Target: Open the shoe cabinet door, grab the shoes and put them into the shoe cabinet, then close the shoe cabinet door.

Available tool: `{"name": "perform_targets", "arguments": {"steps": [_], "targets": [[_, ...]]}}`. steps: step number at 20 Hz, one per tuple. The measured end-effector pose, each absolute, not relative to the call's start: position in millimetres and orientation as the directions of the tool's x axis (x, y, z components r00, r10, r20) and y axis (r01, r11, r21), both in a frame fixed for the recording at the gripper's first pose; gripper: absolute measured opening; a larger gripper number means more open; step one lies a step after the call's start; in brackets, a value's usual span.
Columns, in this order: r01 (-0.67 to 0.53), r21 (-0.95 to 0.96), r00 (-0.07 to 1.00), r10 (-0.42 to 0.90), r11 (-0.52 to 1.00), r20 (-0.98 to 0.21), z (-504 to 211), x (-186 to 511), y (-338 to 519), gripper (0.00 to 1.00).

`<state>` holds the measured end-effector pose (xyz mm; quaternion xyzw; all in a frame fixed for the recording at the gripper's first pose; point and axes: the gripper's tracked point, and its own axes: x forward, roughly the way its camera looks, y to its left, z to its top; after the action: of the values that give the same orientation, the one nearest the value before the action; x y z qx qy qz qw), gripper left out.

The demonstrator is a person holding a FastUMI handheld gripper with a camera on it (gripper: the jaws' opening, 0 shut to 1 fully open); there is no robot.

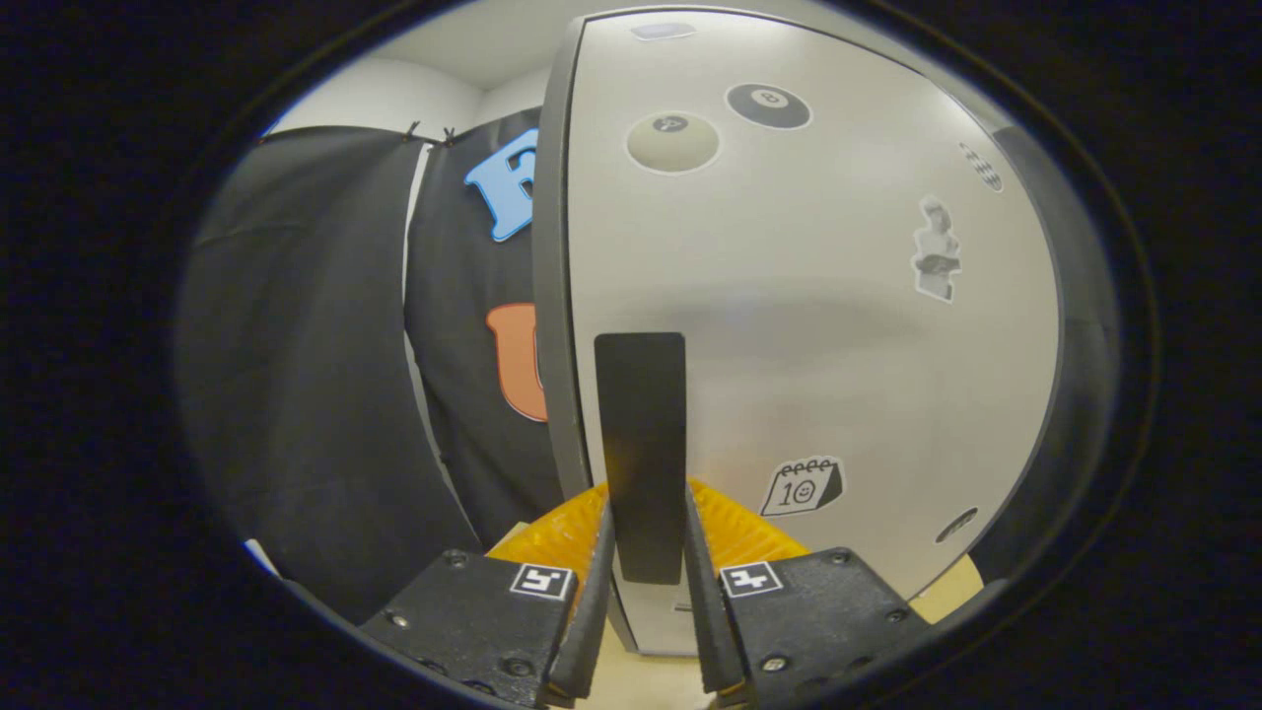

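Door [808, 325] of cabinet close ahead, shut or nearly so; dark upright handle [641, 444] near its left edge. Step in hand: opening. Left of door edge, booth wall hangs near, leaving modest room for a swing. Gripper [646, 582] narrowed around handle's lower end, fingers [592, 592] hugging both sides; true pressing contact not certain. Next: likely firm the grip, pull back along hinge arc. Stickers to right. Shoes presumably still to fetch.
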<state>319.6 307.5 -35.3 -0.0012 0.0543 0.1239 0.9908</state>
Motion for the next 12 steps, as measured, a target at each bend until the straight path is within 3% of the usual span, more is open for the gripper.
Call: {"name": "perform_targets", "arguments": {"steps": [3, 12], "targets": [[-0.228, 0.001, 0.967, 0.226, 0.974, -0.116, -37, 318, 305, 0.38], [-0.363, -0.026, 0.925, 0.357, 0.931, -0.132, -36, 277, 300, 0.3]]}}
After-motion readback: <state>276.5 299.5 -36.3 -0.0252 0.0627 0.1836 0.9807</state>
